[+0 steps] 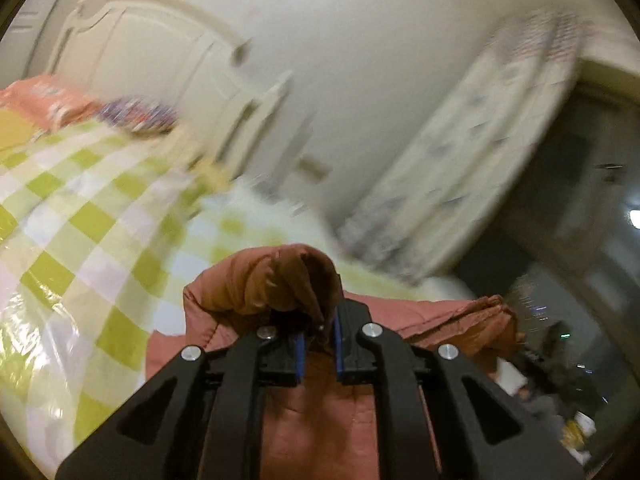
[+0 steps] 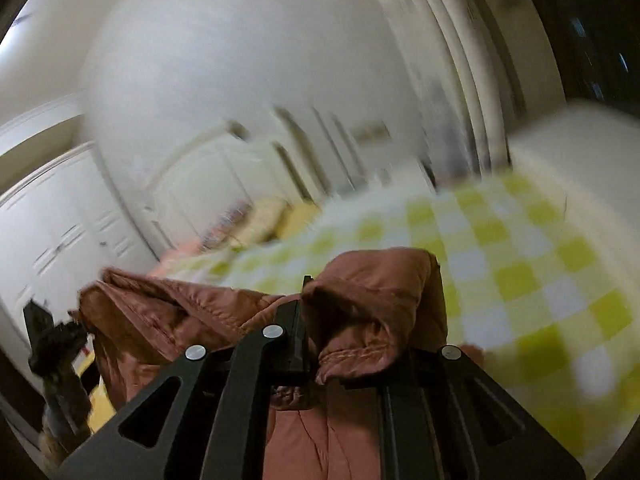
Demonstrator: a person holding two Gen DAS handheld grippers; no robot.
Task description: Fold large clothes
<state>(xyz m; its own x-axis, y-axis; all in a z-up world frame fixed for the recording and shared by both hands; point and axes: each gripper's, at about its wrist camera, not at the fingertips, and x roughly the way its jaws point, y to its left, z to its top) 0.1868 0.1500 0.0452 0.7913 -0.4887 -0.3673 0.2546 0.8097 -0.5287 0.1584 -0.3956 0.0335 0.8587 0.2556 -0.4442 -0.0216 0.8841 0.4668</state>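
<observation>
Left tongs (image 1: 319,340): I am pinching a bunched fold of the padded garment (image 1: 320,412) between the 2 blue-lined pads; the fold is bulging up above the tips.
Right tongs (image 2: 316,340): I am holding them pressed together on another bunch of the same garment (image 2: 372,304); cloth is covering the right-hand finger.
Garment colour: I am reading rust-brown to dusty pink, quilted, with a slight sheen.
Garment location: It is hanging from both tongs, above the bed (image 1: 80,216), with 1 edge stretching across between the 2 grips.
Bed cover: I am seeing a green-and-white check (image 2: 520,264), shiny in places.
Background, left view: A white panelled wardrobe (image 1: 132,48) and a plain wall are standing behind the bed; a dark window area is lying to the right.
Image quality: Both views are blurring heavily outside the tongs, so I cannot tell finer detail.
</observation>
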